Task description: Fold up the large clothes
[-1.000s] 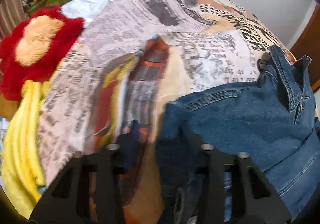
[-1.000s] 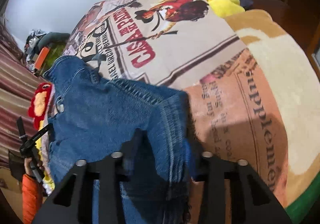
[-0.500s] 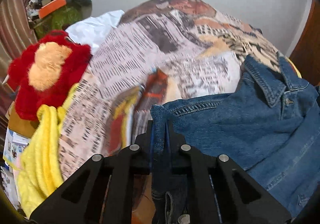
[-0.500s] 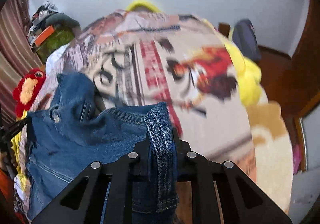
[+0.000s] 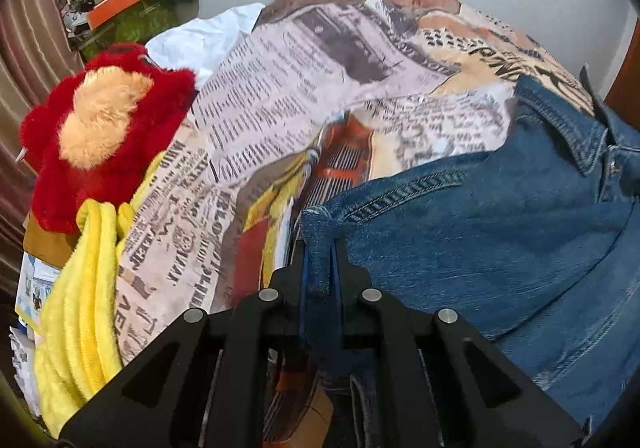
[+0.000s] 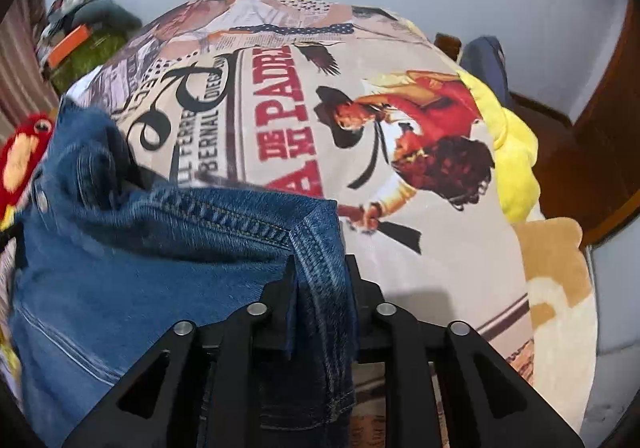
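Note:
A blue denim jacket (image 5: 500,232) lies on a bed covered by a newspaper-print sheet (image 5: 280,96). My left gripper (image 5: 320,268) is shut on the jacket's left corner, with denim pinched between the jaws. My right gripper (image 6: 320,280) is shut on the jacket's right corner (image 6: 320,232); the cloth hangs down between the jaws. The jacket (image 6: 140,248) spreads to the left in the right wrist view, collar and a button at the far left. Both corners are held lifted above the sheet (image 6: 400,128).
A red plush toy (image 5: 100,128) and yellow plush cloth (image 5: 80,308) lie at the bed's left edge. A green cluttered heap (image 5: 132,12) stands at the back left. Yellow plush (image 6: 516,160) and a tan blanket (image 6: 556,288) lie on the right side. A wooden door (image 6: 608,128) stands at right.
Both grippers closed on the jacket's corners about a second ago and have since lifted them and carried the denim forward over the bed.

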The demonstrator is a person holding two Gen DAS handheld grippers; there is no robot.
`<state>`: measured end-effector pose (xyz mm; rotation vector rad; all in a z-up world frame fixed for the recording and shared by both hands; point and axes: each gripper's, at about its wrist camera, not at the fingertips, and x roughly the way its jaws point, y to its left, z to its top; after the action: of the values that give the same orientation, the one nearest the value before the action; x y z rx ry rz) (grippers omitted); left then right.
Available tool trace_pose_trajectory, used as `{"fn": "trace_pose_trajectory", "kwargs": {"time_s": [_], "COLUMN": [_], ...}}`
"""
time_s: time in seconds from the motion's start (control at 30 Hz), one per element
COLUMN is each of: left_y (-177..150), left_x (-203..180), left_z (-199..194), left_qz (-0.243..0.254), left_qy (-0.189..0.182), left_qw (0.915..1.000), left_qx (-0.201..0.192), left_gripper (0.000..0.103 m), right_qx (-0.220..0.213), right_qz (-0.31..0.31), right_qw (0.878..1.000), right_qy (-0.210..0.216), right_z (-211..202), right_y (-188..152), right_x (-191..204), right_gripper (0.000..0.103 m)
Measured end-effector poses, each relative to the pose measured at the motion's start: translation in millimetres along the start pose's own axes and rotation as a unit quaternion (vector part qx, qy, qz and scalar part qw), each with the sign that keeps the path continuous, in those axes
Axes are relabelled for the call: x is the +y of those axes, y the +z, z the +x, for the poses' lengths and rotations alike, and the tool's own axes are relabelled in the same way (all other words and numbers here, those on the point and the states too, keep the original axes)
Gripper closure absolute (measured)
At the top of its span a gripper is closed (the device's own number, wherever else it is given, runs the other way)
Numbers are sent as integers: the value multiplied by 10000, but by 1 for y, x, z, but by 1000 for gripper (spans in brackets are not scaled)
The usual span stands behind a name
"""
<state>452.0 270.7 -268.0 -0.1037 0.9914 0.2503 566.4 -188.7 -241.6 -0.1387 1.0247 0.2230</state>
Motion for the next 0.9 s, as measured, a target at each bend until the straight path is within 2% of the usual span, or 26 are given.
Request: {"fn": "trace_pose_trajectory", "kwargs": {"time_s": [0.03, 0.07, 0.1, 0.13, 0.17, 0.37, 0.5, 0.6, 0.67, 0.8, 0.87, 0.9], "left_y": [-1, -2, -3, -4, -5, -13, -20, -25, -29, -40, -45, -50], "left_x": [1, 2, 3, 4, 4, -5, -11, -18, -22, -29, -32, -32], "left_z": [2, 3, 3, 3, 3, -16, -41, -67, -87, -132, -151, -163], "left_qz": [-46, -91, -132, -148, -155, 165, 236, 368, 430, 489, 491, 499], "left_qy": [-29, -63, -106, -126, -143, -41, -243, -203, -232, -346, -359, -355], "left_qw": [10000, 9999, 9999, 9998, 9998, 9997, 9991, 9990, 9988, 9976, 9970, 9965], "left_qx": [6, 9, 21, 42, 70, 176, 265, 123, -18, -341, -474, -561], "left_gripper": [93, 93, 93, 93, 93, 93, 91, 81, 68, 54, 40, 38], "right_qx": [-30, -33, -47, -85, -120, 45, 89, -144, -285, -634, -776, -826], "right_qz": [-69, -117, -183, -260, -308, 149, 164, 3, -87, -352, -505, -550], "right_qw": [9999, 9997, 9987, 9966, 9958, 9988, 9993, 9995, 9993, 9971, 9955, 9949], "right_qy": [-92, -214, -483, -776, -855, -454, -322, -266, -232, -212, -183, -165], "right_z": [-1, -2, -4, -5, -7, -35, -63, -98, -119, -167, -189, -197], "right_y": [-3, -4, -5, -7, -8, -16, -23, -33, -39, -57, -68, -73], "right_x": [1, 1, 1, 1, 0, -20, -16, -4, 3, 20, 30, 34], "right_gripper": [76, 58, 46, 31, 29, 29, 29, 29, 29, 29, 28, 27]}}
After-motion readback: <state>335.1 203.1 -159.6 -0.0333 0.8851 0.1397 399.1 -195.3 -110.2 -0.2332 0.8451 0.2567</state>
